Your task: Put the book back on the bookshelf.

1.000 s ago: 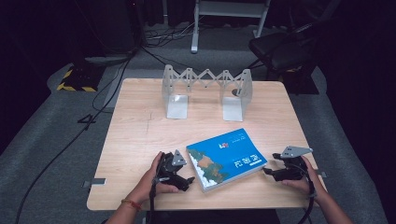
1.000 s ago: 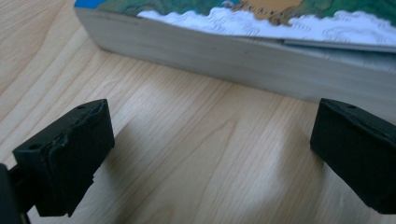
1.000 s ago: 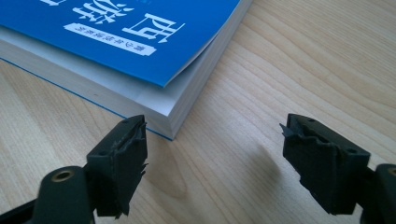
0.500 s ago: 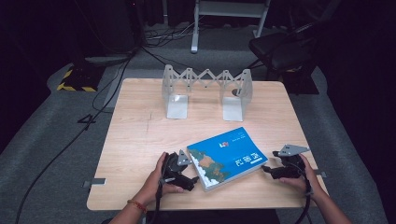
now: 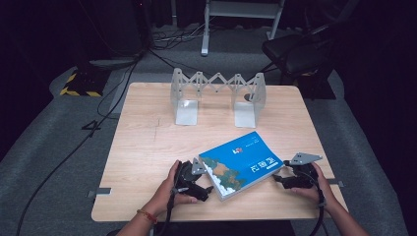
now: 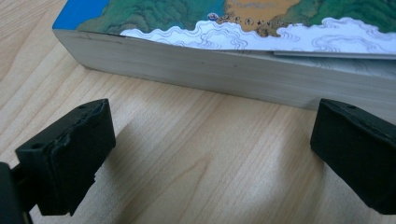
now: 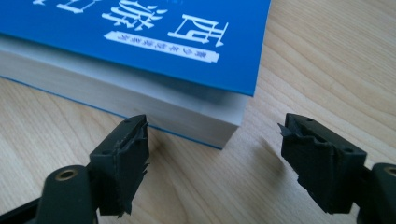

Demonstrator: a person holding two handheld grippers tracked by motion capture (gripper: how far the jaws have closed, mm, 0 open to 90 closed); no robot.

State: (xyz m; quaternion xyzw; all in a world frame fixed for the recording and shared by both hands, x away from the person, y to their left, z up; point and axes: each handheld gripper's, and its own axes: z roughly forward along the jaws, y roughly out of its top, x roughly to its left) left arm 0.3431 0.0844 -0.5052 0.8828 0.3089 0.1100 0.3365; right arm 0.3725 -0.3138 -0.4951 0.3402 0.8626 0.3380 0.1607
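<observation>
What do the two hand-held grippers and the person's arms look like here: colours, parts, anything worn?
Both are black. The left hand-held gripper and right hand-held gripper each carry a grey three-cornered plate on top and trail a black cable. Their jaw pads are blocky, worn black rubber. The left wrist wears a thin orange-red bracelet; forearms are bare.

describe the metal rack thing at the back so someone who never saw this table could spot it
Start at the wooden table and go to its far edge, beyond the blue book. The folding bookend rack stands there upright: two grey metal end plates joined by a zigzag scissor lattice. It is the table's one bare-metal piece.
</observation>
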